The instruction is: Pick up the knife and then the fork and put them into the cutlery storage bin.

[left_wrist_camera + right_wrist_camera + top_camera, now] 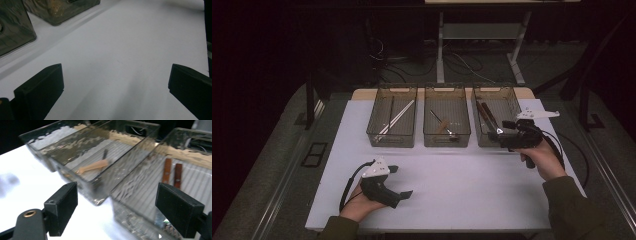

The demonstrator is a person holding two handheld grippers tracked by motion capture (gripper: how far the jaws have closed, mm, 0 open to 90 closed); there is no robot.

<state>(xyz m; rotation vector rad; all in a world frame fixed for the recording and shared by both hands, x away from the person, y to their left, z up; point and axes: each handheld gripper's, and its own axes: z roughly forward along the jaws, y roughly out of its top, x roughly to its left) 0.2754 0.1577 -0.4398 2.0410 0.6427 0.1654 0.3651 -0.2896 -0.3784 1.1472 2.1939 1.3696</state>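
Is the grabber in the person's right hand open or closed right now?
Open. In the right gripper view, the right gripper has its two black jaws wide apart with nothing between them, at the near end of the right bin.

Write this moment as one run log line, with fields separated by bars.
left gripper: open, low over white table | right gripper: open, at right bin front | knives: in right bin

Left gripper (399, 181): black body, blocky jaws, pale three-cornered top plate, black cable looping at 9 o'clock. Right gripper (498, 131): same build, brass-coloured screw beside one jaw. Olive sleeves (569, 205) on both forearms.
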